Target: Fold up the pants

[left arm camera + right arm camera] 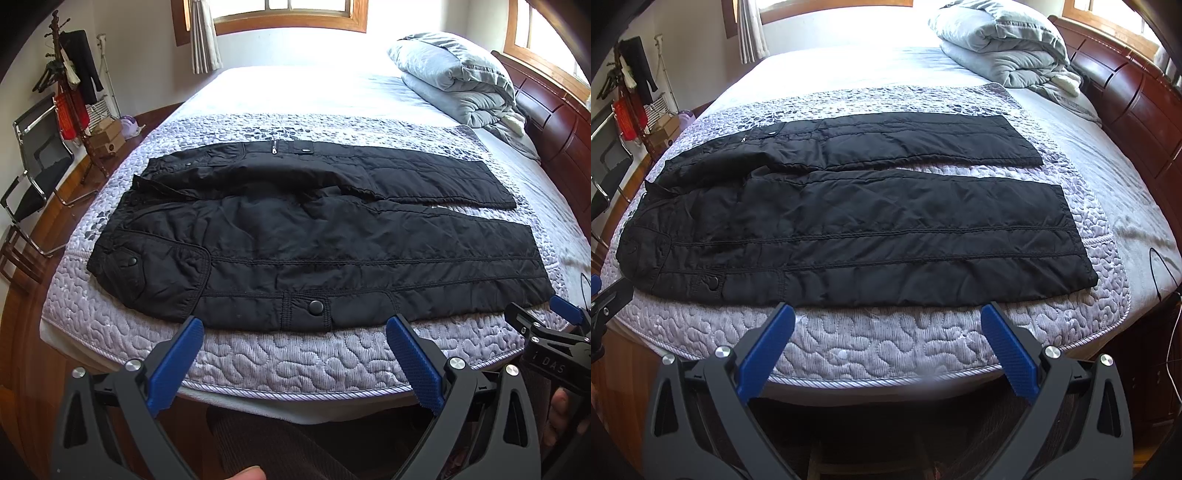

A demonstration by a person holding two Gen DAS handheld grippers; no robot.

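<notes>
Black quilted pants lie spread flat across the bed, waist to the left, both legs running right; they also show in the right wrist view. The near leg lies along the bed's front edge, the far leg apart behind it. My left gripper is open and empty, just in front of the near leg's snap pocket. My right gripper is open and empty, in front of the near leg further right; it shows at the right edge of the left wrist view.
The bed has a grey quilted cover and a dark wooden headboard at the right. A folded grey duvet sits at the far right. A coat rack and a chair stand left of the bed.
</notes>
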